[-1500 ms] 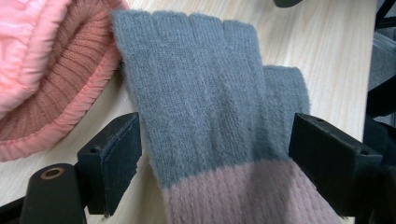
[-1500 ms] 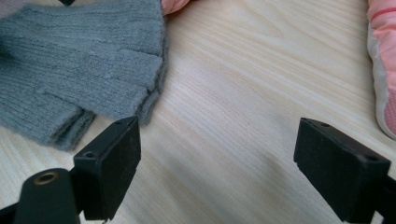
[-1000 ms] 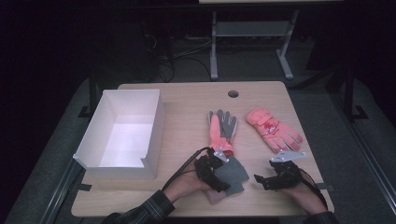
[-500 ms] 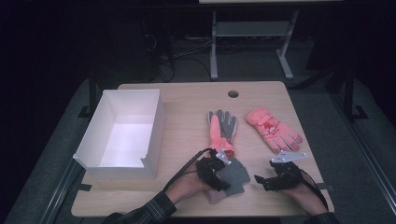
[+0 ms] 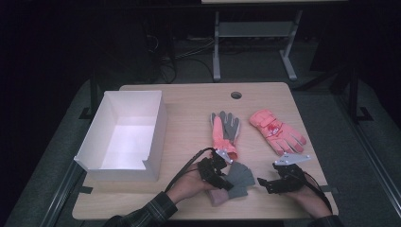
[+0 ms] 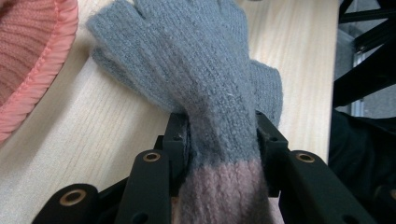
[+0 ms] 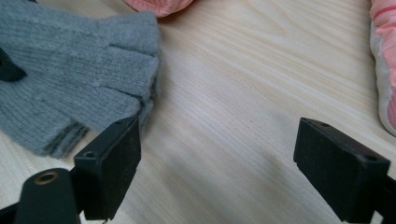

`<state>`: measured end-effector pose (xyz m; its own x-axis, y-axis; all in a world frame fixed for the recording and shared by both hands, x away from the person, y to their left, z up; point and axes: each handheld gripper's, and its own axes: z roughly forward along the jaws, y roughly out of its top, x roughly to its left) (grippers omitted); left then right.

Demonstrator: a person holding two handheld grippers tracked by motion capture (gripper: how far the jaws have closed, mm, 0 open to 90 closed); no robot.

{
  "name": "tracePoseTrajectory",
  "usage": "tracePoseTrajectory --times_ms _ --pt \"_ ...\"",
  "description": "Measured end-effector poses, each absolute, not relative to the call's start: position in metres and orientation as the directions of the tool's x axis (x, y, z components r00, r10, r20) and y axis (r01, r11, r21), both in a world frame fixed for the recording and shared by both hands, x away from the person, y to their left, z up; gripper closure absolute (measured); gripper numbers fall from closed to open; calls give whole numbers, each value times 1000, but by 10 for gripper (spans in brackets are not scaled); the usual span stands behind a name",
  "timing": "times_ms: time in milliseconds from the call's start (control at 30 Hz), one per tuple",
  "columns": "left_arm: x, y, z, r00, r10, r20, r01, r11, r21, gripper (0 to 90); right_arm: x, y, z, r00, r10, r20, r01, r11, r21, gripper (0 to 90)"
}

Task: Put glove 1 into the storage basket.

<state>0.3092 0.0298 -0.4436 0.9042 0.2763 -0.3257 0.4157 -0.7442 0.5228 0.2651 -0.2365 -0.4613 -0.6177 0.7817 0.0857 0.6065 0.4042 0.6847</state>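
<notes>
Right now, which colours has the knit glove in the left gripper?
Grey, with a dusty pink cuff; the knit glove shows best in the left gripper view.

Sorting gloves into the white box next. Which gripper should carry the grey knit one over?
Left: the left gripper is shut on the grey knit glove, nearer the white box. The right gripper is open.

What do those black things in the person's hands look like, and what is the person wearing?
Each hand holds a black claw. The left claw has a black cable looping from it. The right claw carries a grey three-cornered plate on top. Up close, the arms behind the jaws are black bars with round brass-coloured rings set in them. The left sleeve is plaid.
</notes>
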Motion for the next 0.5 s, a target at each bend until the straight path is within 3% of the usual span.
tracePoseTrajectory --times_ms 500 --pt "314 48 -406 904 294 -311 425 -705 568 645 266 -238 -462 -617 783 77 593 398 700 138"
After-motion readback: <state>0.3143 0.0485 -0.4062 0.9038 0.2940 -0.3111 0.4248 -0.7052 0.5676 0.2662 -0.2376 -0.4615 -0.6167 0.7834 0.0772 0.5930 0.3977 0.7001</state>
